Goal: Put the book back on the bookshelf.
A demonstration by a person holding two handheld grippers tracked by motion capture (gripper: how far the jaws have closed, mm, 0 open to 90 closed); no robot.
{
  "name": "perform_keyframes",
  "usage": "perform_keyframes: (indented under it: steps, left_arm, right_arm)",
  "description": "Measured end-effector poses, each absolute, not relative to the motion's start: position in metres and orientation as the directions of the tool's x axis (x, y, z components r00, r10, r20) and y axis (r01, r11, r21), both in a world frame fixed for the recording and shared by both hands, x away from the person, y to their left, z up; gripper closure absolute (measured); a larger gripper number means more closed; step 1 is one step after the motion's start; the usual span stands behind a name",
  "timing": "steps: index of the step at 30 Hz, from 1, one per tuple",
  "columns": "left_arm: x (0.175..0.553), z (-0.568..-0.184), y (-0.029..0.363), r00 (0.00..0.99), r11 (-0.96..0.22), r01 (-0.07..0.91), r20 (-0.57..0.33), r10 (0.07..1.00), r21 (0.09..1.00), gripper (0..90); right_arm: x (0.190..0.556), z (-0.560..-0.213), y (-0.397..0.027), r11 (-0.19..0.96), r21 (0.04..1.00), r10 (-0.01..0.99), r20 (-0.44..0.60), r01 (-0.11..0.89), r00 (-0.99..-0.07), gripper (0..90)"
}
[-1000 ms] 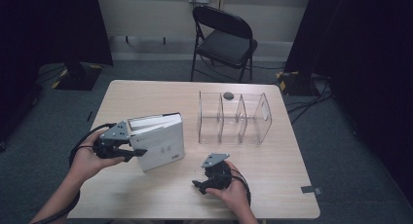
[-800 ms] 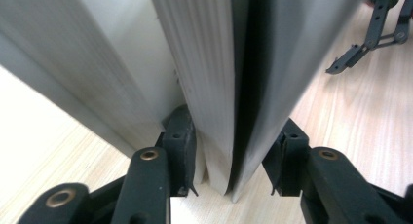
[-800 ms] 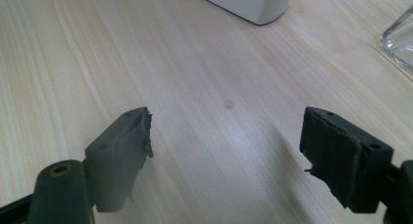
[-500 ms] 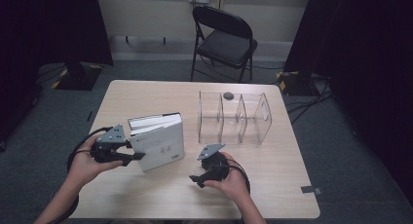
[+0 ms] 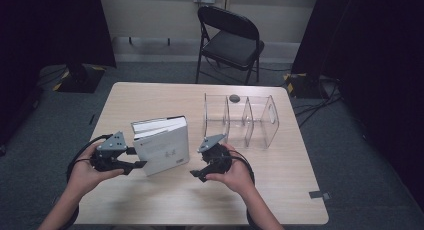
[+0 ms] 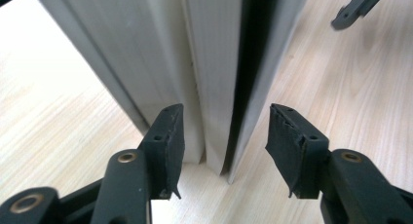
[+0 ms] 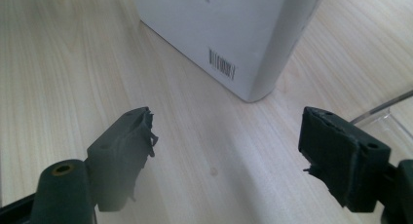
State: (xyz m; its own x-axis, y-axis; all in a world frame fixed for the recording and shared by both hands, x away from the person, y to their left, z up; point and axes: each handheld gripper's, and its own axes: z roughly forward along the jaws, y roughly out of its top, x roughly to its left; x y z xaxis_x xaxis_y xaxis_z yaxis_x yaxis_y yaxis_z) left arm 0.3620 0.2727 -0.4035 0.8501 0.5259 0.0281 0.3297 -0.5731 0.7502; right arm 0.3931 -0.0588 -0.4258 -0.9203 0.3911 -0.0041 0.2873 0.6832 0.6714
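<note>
Two white books (image 5: 161, 144) stand together on the table (image 5: 150, 97), left of centre. My left gripper (image 5: 135, 164) is at their left end, open. In the left gripper view the page edges of the books (image 6: 214, 73) run between the two jaws of my left gripper (image 6: 224, 146), which do not press them. My right gripper (image 5: 196, 173) is open, just right of the books and a short way off. The barcoded corner of the nearer book (image 7: 229, 39) lies ahead of my right gripper (image 7: 229, 156), with nothing between its jaws.
A clear plastic divider rack (image 5: 241, 119) stands right of the books, its edge (image 7: 389, 109) close to my right gripper. A small dark round object (image 5: 234, 97) lies behind the rack. A black folding chair (image 5: 227, 40) stands beyond the table's far edge.
My right gripper has moved left and forward toward the books. My left gripper has shifted slightly at their left end. The books have stayed in place.
</note>
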Motion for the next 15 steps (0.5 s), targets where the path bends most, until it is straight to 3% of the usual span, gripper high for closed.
perform_keyframes:
  steps: [15]
  left_arm:
    - [0.358,-0.414,0.273,0.845,-0.564,0.344,0.015,0.535,0.751,38.9]
  right_arm:
    - [0.419,-0.382,-0.05,0.712,0.659,0.355,-0.038,0.244,-0.934,18.9]
